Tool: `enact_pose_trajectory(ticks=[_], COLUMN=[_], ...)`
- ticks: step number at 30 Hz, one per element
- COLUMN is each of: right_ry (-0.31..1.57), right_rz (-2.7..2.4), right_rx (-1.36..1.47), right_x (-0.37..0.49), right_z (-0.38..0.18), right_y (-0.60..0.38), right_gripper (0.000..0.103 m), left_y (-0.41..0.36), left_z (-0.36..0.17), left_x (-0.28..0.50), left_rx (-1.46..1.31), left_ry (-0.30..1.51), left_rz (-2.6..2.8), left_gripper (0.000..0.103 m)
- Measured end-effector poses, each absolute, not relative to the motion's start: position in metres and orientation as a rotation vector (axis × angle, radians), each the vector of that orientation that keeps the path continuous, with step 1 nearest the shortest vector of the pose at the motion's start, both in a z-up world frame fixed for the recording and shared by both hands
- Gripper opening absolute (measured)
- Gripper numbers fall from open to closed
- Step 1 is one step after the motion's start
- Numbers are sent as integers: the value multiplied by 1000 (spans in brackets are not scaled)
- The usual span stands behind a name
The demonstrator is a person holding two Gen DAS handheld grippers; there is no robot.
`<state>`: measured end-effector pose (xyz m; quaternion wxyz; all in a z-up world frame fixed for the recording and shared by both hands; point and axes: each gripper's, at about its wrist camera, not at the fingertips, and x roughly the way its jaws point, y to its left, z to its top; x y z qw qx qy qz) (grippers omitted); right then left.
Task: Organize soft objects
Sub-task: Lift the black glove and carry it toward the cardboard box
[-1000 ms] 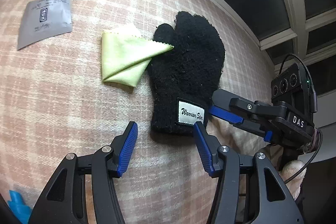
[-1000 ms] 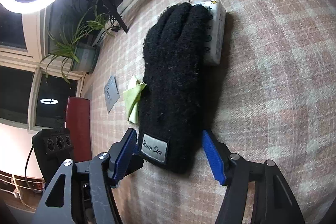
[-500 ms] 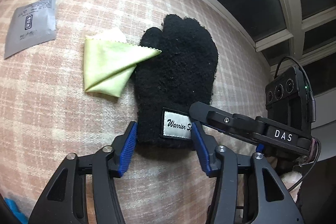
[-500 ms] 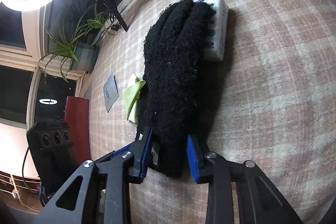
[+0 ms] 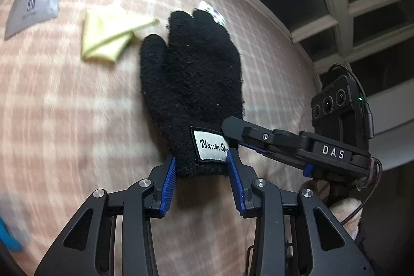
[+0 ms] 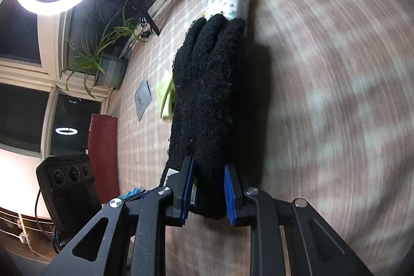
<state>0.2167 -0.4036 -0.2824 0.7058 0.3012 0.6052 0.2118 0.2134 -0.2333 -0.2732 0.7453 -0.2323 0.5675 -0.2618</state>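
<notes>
Left wrist view: the left tool (image 5: 201, 168) is closing, pads pressed on the cuff of the black glove (image 5: 192, 84), the yellow cloth (image 5: 108, 39) ahead-left

Right wrist view: the right tool (image 6: 208, 188) is closing, clamping the cuff; a patterned pack (image 6: 230, 4) shows past the fingertips

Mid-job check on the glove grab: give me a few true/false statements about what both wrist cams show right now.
1. Both hand-held grippers have the black glove by its cuff. True: the left hand-held gripper and right hand-held gripper are each closing on it, cuff between the pads.
2. The glove's white label reads "DAS". False: it reads "Warrior Sta..."; "DAS" is on the right hand-held gripper's body.
3. The yellow-green cloth lies on top of the glove. False: it lies beside the thumb, on the plaid cover.
4. A patterned white pack sits at the glove's fingertips. True.
</notes>
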Motion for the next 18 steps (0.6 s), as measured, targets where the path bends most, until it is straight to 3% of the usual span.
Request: enact_pose_trajectory(ticks=[11,18], right_ry=[1284,1229], right_rz=[471,485], right_rx=[746,717], right_x=[160,149], right_z=[-261,-235], right_y=[-401,-383], right_gripper=[16,13], left_y=[-246,-216], left_z=[-248,-234], left_x=[175,158], left_rx=[-483,-455], left_ry=[1206,1150], left_rz=[-660,-683], left_gripper=[22,19])
